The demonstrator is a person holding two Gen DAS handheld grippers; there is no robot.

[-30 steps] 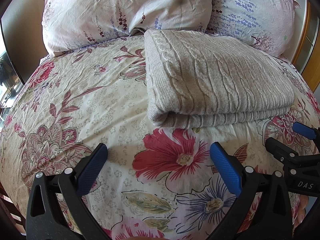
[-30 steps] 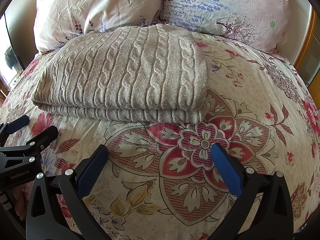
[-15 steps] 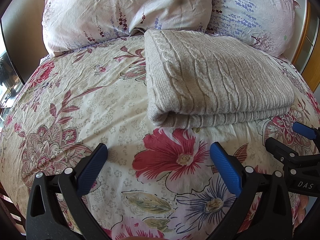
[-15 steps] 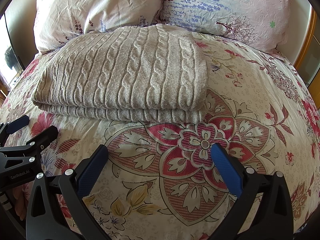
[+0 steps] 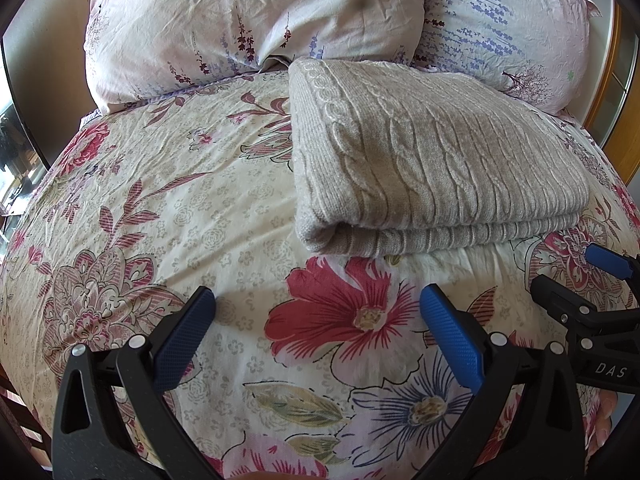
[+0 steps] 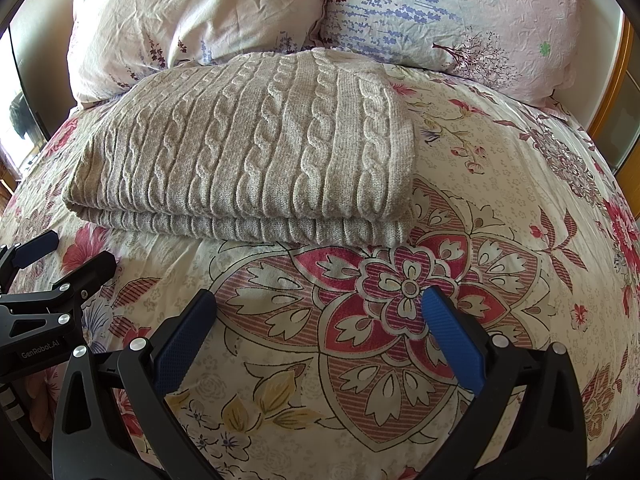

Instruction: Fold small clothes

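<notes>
Left wrist view puts the folded sweater (image 5: 436, 160) ahead of your left gripper (image 5: 316, 332) and off to the right, on the bed (image 5: 168, 216), well clear of the fingers (image 5: 182, 340), which stand spread wide and hold nothing; the right wrist view shows the same sweater (image 6: 256, 152) ahead and to the left of your right gripper (image 6: 320, 332), its fingers (image 6: 452, 340) likewise released and empty; so the garment lies on the far side of both tools, roughly between them, neither clearly nearer. Its long axis runs left to right across the bed, with the cable ribs running near to far; the stacked layer edges face you along the near side, the rounded fold closes the left end in the left wrist view, and the far side sits just short of the pillows (image 6: 208, 12). By my reading the fold looks finished, or nearly; any further fold would call for reaching forward to the near corners, one gripper per end.
</notes>
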